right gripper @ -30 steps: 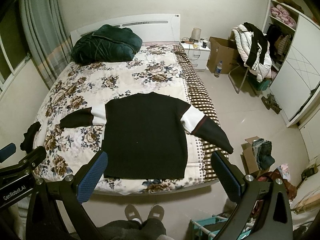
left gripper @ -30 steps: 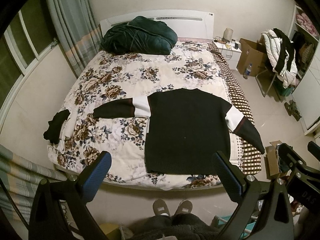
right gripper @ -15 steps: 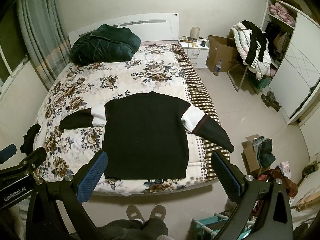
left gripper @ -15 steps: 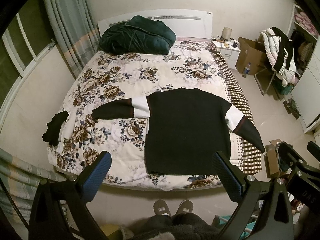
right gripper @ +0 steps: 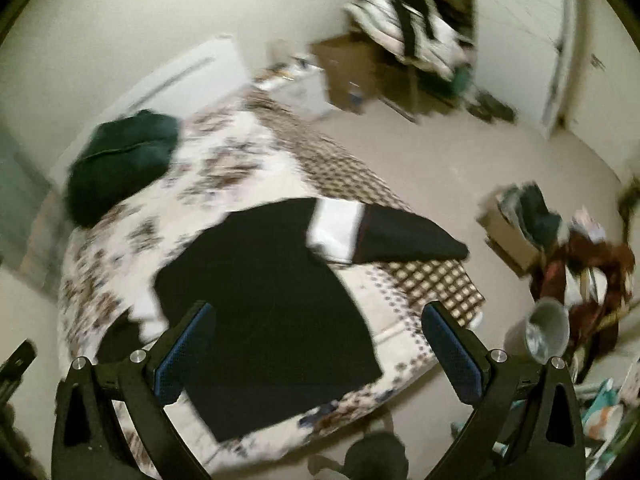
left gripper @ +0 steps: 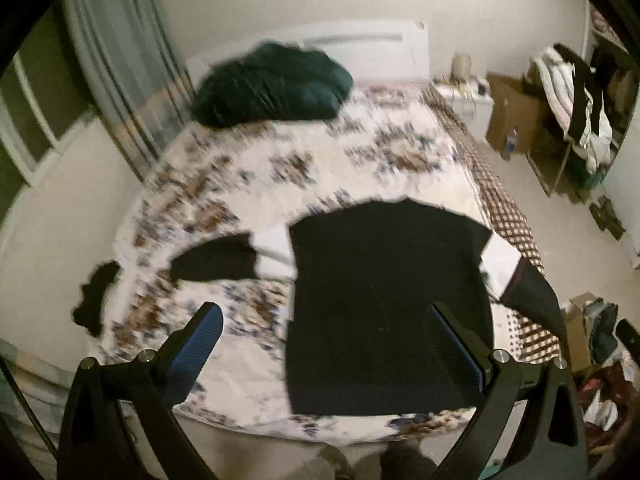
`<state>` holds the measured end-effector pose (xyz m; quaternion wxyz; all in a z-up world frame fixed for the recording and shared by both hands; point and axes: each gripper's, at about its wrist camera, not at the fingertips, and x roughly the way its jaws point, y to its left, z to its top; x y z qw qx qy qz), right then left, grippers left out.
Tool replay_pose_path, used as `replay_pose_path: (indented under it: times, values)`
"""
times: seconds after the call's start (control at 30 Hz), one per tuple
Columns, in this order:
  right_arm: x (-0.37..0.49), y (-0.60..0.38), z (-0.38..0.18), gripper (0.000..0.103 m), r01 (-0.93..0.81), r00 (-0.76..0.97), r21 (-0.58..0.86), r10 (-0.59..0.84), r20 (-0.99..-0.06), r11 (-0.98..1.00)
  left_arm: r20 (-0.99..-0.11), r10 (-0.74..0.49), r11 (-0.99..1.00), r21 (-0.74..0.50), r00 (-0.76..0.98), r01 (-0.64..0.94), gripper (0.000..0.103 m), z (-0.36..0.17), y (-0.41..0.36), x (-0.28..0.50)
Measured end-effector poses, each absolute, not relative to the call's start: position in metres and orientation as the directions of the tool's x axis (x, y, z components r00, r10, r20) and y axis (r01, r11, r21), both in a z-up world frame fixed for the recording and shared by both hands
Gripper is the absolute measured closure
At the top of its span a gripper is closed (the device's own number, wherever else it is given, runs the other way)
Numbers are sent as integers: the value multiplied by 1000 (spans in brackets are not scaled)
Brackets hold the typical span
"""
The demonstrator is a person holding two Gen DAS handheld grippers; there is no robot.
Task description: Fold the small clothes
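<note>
— What cloth do you see? — A matt black knit sweater (left gripper: pixel 388 296) on a soft floral quilt (left gripper: pixel 224 216). — And your left gripper (left gripper: pixel 320 340)? — Matt black plastic, ribbed blue pads (left gripper: pixel 198 344), 2 shiny metal screws per arm.

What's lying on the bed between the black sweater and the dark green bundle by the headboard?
Only bare floral bedspread between the sweater and green bundle; left wrist view shows it.

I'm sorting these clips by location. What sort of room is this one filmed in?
A lived-in bedroom, by the look of it: a bed with a floral cover and white headboard, a small nightstand beside it, and a black sweater spread flat on the bed.
</note>
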<state>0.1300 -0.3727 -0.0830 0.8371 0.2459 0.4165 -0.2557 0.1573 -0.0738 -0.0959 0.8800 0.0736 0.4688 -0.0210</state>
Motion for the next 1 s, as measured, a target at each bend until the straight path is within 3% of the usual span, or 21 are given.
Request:
replay_pose_path:
  times: [0.27,0.57,0.77,0.93,0.97,1.0]
  values:
    - [169,-555,-298,0,795,480,353,-156,-863,493,-899,144,972,208,413,114,0,-256,-176,233]
    - [159,-715,-536,0,826,558,562,-91,-825,-25,-934,256,938,303,249,170,0,-445,-262,290]
    - [141,-762,-632,1,720,609,629,-169,-775,-292,-942,292,937,316,166,148,0,-501,-279,314]
    - [144,-782,-665,2,674,603,652,-252,-757,-346,-941,303,933,326,153,153,0,-526,-289,332]
    - [146,-785,-667,10,671,598,655,-270,-755,-347,-942,302,935,322,143,148,0,-530,-290,334]
    - [148,-789,-669,30,672,592,656,-282,-755,-344,-948,291,941,308,132,137,0,-535,-289,338]
